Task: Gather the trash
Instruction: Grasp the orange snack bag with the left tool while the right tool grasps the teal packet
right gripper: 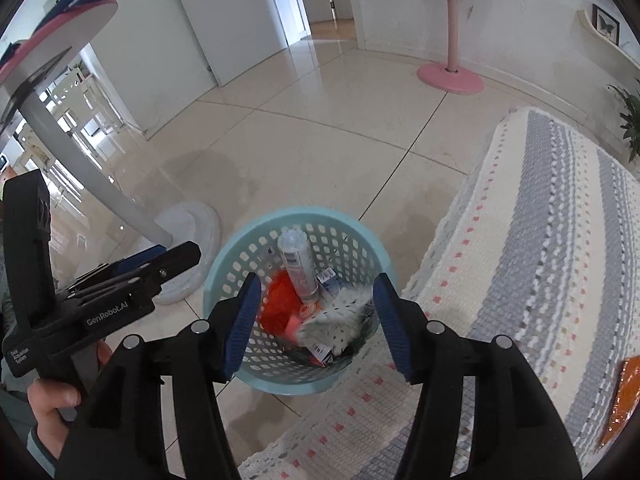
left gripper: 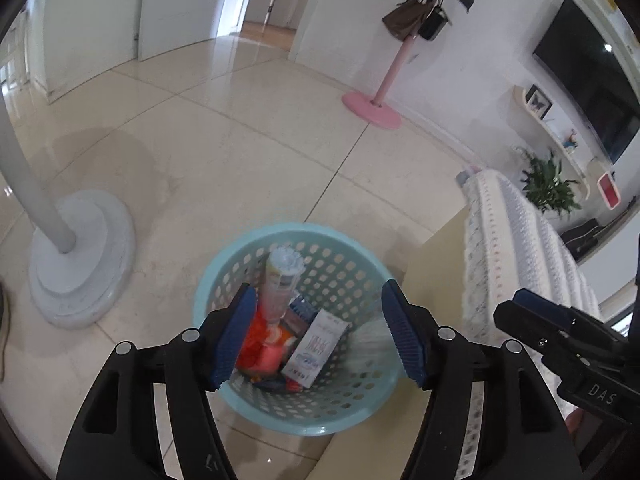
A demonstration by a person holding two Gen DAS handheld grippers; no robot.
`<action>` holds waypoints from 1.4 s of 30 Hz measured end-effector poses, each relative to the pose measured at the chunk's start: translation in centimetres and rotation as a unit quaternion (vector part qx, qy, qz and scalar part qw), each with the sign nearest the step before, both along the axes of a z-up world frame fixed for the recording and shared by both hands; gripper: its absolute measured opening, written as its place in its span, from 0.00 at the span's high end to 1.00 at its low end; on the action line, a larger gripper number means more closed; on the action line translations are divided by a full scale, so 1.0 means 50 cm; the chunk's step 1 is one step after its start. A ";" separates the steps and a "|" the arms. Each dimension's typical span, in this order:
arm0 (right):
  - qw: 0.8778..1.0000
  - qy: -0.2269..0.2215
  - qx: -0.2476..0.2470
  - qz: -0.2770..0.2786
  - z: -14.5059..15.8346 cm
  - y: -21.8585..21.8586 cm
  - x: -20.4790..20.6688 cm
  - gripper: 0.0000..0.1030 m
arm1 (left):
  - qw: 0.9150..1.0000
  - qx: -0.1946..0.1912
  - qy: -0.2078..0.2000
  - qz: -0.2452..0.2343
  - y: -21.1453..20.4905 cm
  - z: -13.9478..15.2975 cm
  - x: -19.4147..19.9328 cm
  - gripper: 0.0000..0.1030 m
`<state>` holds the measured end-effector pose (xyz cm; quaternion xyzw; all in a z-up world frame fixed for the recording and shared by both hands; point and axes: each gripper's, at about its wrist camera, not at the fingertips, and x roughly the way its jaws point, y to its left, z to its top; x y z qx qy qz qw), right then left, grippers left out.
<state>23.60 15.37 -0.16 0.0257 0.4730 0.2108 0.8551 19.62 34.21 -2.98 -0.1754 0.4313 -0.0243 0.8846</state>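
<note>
Both of my grippers hover over the light blue basket (left gripper: 298, 420), lower centre of each view, standing on the tiled floor just beside the knitted blanket (right gripper: 540, 240) at right.

Left gripper (left gripper: 316, 332): jaws wide apart, nothing between them. Right gripper (right gripper: 316, 320): likewise wide open and empty. In the right wrist view the left gripper appears at lower left, my hand (right gripper: 52, 400) on its handle.

Basket contents: white tube (right gripper: 298, 266) upright against the far wall, orange wrapper (right gripper: 276, 312), white carton (left gripper: 314, 348), and a white dotted piece (right gripper: 340, 320), blurred, so possibly falling.

Judgement: the step in hand is the drop into the basket. One orange wrapper (right gripper: 624, 396) lies on the blanket at the far lower right edge; it looks like the next pickup. That calls for swinging the right gripper rightward and closing on a thin, slippery film.

Surroundings: white pedestal base (left gripper: 80, 256) left of the basket, pink stand (right gripper: 450, 76) upper right, well apart. Nothing blocks the path.
</note>
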 end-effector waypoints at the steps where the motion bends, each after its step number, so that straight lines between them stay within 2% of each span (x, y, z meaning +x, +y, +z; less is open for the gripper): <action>1: 1.000 -0.005 0.002 -0.001 0.008 -0.006 -0.004 0.47 | 1.000 -0.003 -0.005 0.000 -0.002 0.006 -0.002 0.39; 7: 0.999 -0.030 0.010 -0.017 0.055 -0.071 -0.041 0.47 | 0.999 0.000 -0.046 -0.020 -0.044 0.065 -0.012 0.39; 11: 0.997 -0.061 0.019 -0.045 0.104 -0.146 -0.080 0.47 | 0.995 0.006 -0.081 -0.050 -0.107 0.115 -0.029 0.39; 17: 0.989 -0.100 0.038 -0.102 0.169 -0.279 -0.157 0.47 | 0.982 -0.002 -0.156 -0.108 -0.240 0.209 -0.080 0.38; 21: 0.981 -0.126 0.006 -0.148 0.192 -0.383 -0.238 0.47 | 0.971 -0.006 -0.167 -0.173 -0.361 0.228 -0.108 0.32; 25: 0.967 -0.132 -0.003 -0.216 0.181 -0.529 -0.341 0.47 | 0.956 -0.007 -0.143 -0.256 -0.497 0.213 -0.127 0.26; 28: 0.948 -0.157 -0.067 -0.268 0.171 -0.622 -0.410 0.47 | 0.935 -0.009 -0.125 -0.332 -0.608 0.192 -0.149 0.26; 30: 0.939 -0.164 -0.094 -0.288 0.162 -0.669 -0.448 0.47 | 0.923 0.000 -0.120 -0.365 -0.682 0.176 -0.161 0.25; 32: 0.927 -0.162 -0.127 -0.313 0.144 -0.725 -0.490 0.47 | 0.918 0.019 -0.111 -0.380 -0.735 0.152 -0.161 0.22; 34: 0.919 -0.151 -0.135 -0.337 0.120 -0.780 -0.523 0.46 | 0.918 0.039 -0.100 -0.381 -0.778 0.125 -0.154 0.19; 36: 0.913 -0.133 -0.120 -0.366 0.092 -0.837 -0.550 0.45 | 0.925 0.067 -0.081 -0.365 -0.820 0.087 -0.128 0.18; 39: 0.907 -0.101 -0.092 -0.398 0.044 -0.909 -0.593 0.45 | 0.933 0.088 -0.050 -0.344 -0.865 0.039 -0.093 0.18; 42: 0.910 -0.080 -0.099 -0.396 0.008 -0.928 -0.607 0.45 | 0.932 0.101 -0.017 -0.349 -0.885 -0.001 -0.069 0.18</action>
